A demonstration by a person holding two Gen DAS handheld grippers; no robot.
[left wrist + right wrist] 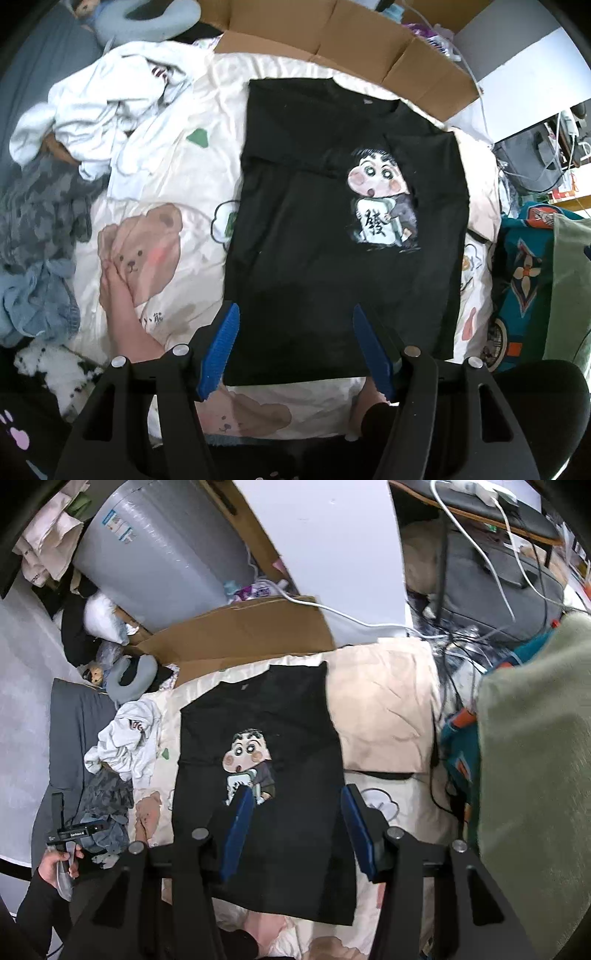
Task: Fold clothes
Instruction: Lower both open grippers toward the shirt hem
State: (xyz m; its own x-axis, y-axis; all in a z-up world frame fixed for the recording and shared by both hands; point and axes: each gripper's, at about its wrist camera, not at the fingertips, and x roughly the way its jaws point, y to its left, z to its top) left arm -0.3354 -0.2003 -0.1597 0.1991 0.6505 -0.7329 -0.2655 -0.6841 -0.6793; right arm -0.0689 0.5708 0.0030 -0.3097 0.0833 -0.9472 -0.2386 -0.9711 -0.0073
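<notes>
A black T-shirt (314, 240) with a cartoon boy print lies flat on the cream bear-print bed sheet (177, 177), with both sides folded in to a long rectangle. My left gripper (295, 332) is open and empty, hovering above the shirt's near hem. My right gripper (295, 812) is open and empty, held above the shirt (266, 812), over its lower right part. The left gripper's handle, held in a hand (59, 860), shows at the lower left of the right wrist view.
A pile of white, grey and blue clothes (74, 147) lies to the left of the shirt. Flattened cardboard (351, 48) stands behind the bed. A teal patterned cloth and a green cloth (546, 280) hang at the right. Cables and a grey bag (498, 576) sit at the far right.
</notes>
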